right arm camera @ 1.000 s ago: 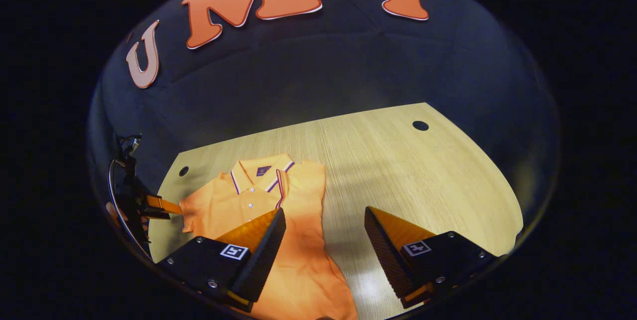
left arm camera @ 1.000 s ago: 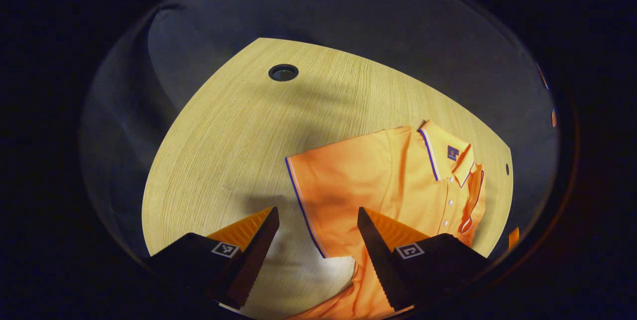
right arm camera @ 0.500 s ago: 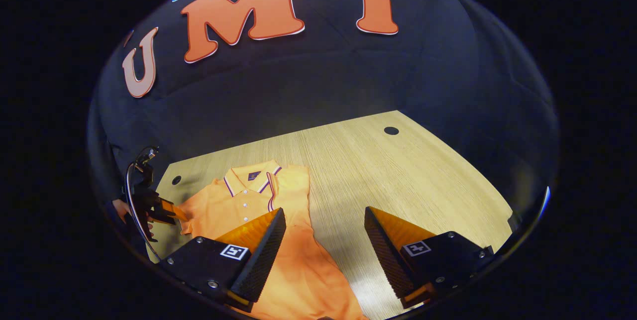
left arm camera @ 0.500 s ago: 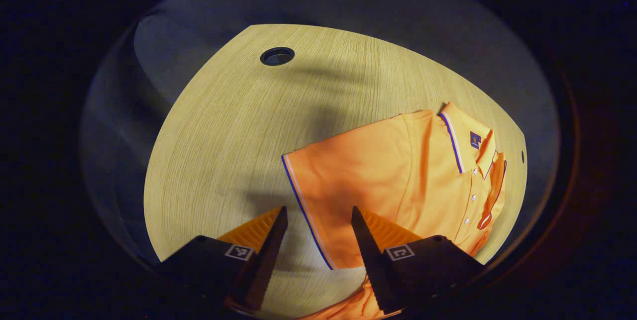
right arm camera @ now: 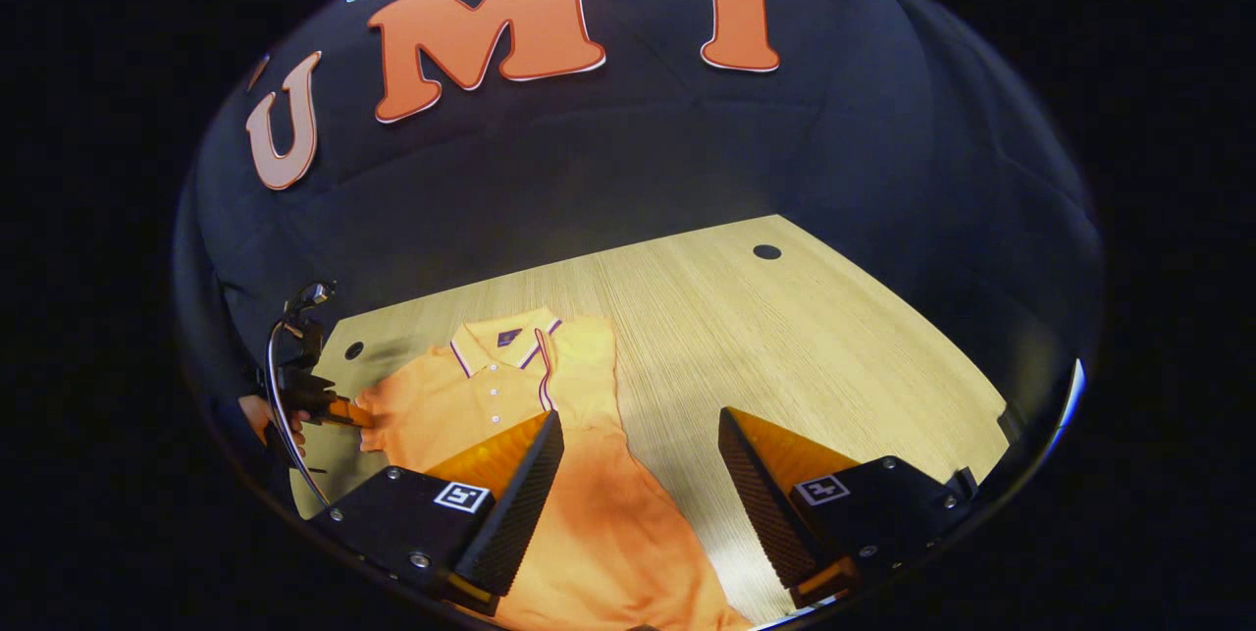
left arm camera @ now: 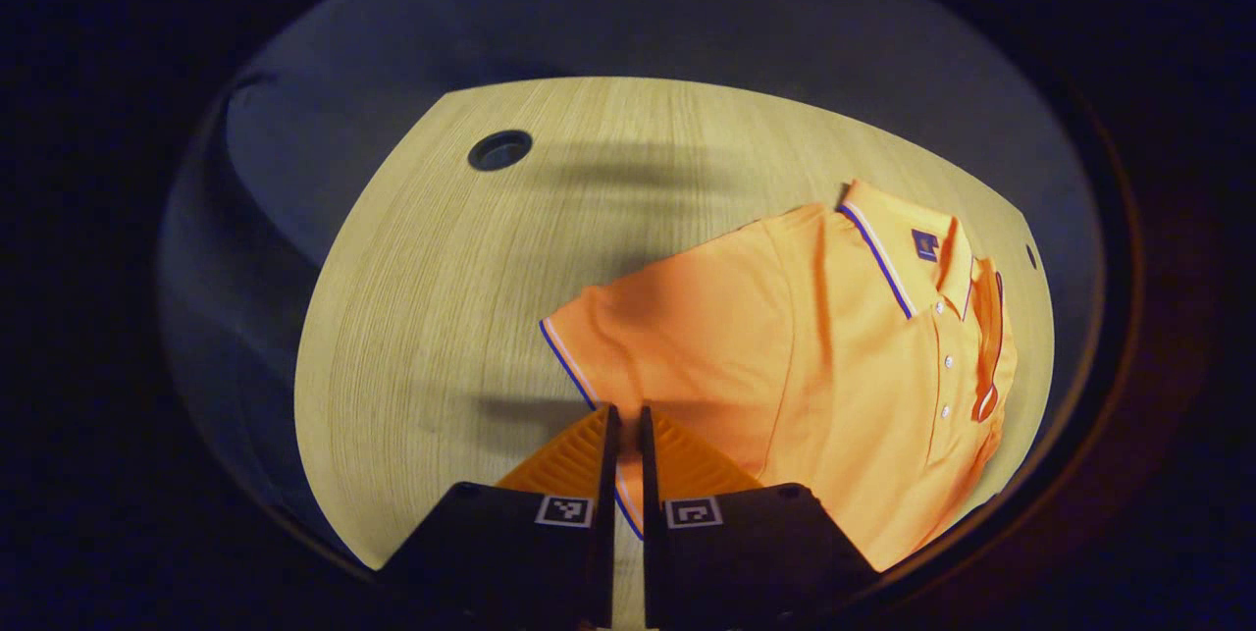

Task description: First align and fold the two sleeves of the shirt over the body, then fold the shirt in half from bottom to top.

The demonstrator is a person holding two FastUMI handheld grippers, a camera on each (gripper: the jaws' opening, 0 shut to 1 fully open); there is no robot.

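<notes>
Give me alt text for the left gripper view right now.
The left gripper is closed on the striped cuff of an orange polo shirt's spread sleeve, on a light wooden table. The other sleeve lies folded over the buttoned front, beside the collar.

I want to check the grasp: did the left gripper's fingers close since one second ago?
Yes. The left gripper has shut on the sleeve hem, in front of the table; earlier the jaws stood wide apart.

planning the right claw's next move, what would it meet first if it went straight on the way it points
Likely bare table: the open right claw points at wood just beside the shirt, whose edge lies by one finger. Depth is unclear.
</notes>
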